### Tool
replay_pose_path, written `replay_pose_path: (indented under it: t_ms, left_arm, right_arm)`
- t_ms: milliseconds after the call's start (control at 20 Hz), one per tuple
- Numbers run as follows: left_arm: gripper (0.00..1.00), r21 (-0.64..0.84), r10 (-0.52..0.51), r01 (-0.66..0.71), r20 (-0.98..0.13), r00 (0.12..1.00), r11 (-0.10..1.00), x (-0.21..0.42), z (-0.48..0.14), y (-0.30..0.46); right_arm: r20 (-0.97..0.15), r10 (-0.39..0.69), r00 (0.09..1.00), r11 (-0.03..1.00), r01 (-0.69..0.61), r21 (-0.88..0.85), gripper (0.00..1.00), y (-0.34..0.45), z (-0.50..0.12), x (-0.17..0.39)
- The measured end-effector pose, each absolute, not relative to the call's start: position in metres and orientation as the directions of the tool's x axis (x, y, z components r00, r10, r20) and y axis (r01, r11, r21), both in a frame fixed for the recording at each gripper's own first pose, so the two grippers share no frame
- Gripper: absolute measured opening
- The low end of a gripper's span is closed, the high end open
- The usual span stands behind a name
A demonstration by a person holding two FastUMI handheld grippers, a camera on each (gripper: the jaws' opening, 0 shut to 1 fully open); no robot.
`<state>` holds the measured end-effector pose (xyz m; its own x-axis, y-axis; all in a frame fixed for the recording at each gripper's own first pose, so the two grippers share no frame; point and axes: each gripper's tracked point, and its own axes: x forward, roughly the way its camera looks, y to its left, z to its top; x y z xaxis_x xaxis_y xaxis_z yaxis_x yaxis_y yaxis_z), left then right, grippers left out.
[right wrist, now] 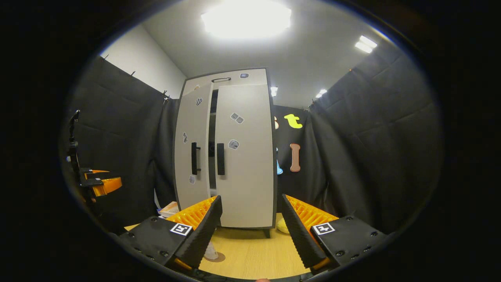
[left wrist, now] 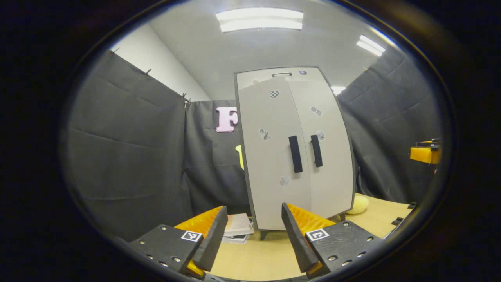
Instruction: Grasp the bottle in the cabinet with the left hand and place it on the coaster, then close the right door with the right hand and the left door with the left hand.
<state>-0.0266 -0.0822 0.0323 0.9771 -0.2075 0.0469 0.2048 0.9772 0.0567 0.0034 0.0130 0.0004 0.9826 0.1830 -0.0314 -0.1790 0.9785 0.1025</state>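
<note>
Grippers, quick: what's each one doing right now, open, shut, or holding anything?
Left gripper: open, fingers apart, nothing between them, facing the cabinet.
Right gripper: open, fingers apart, holding nothing.

We see the grey cabinet (right wrist: 225, 156) upright on the table, its left door (right wrist: 192, 152) slightly ajar. The clear bottle (right wrist: 210, 250) stands on the brown coaster (right wrist: 217, 257).

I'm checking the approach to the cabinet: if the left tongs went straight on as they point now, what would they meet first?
Probably the cabinet's left door, low down, below its handle. The left tongs are open, with bare tabletop in between; depth is hard to judge.
</note>
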Motion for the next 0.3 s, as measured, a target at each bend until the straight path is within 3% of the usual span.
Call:
replay_pose_path:
  t_ms: [300]
  left_arm:
    - [0.81, 0.033, -0.197, 0.196, 0.033, 0.98, 0.98, -0.037, 0.026, -0.065]
  right_arm:
    - [-0.032, 0.174, 0.984, 0.98, -0.17, 0.1, 0.92, 0.019, -0.001, -0.001]
